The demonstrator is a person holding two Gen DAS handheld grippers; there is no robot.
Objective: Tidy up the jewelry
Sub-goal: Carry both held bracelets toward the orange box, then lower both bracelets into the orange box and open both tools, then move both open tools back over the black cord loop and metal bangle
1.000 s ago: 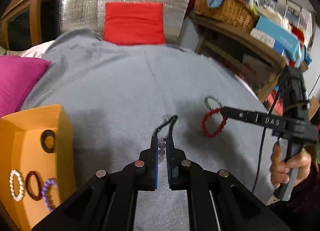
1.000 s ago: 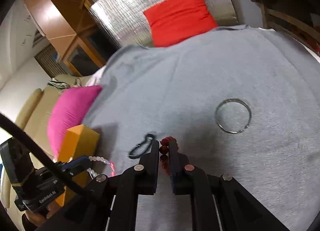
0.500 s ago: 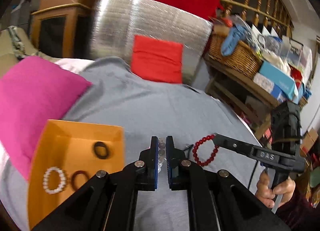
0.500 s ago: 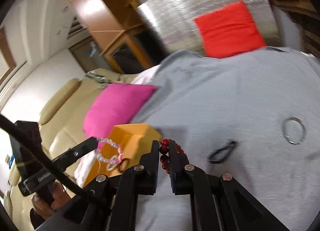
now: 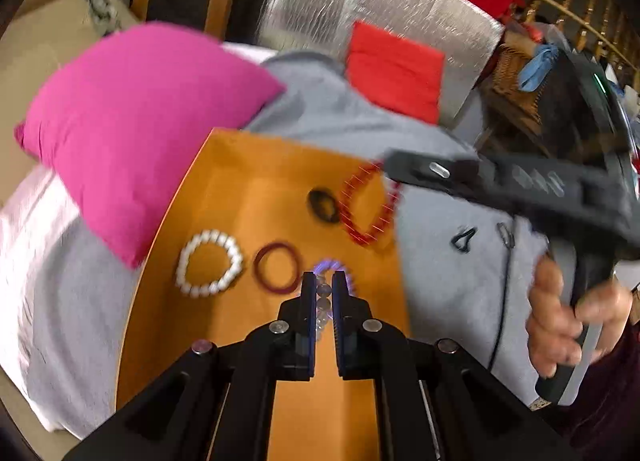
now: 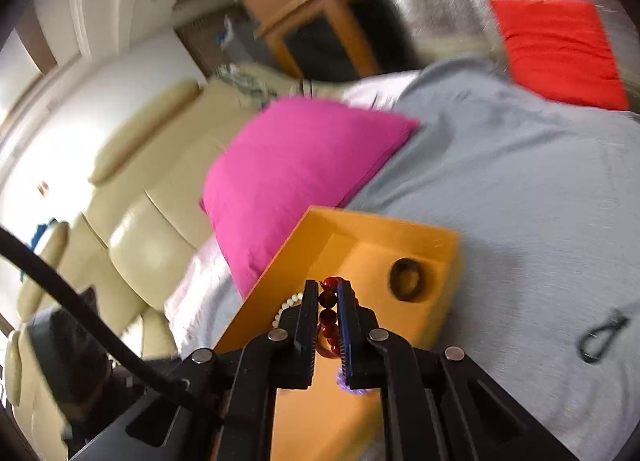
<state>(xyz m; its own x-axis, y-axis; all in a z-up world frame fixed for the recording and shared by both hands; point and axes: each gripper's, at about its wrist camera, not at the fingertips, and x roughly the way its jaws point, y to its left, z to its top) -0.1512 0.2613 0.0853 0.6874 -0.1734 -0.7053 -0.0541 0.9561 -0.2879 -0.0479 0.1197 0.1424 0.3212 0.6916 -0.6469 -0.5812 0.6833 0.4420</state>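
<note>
Hanging over the orange tray (image 5: 256, 197), red bead bracelet (image 5: 366, 207) clamped in right gripper (image 6: 329, 295), clear beads (image 5: 323, 301) in left gripper (image 5: 323, 287).

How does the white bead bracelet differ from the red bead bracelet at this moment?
The white bead bracelet lies flat on the floor of the orange tray; the red bead bracelet hangs from the shut right gripper over the tray's far end. The white one forms a round ring; the red one sags into a long loop. The white beads are pale, the red ones dark and glossy. Both are strings of round beads.
</note>
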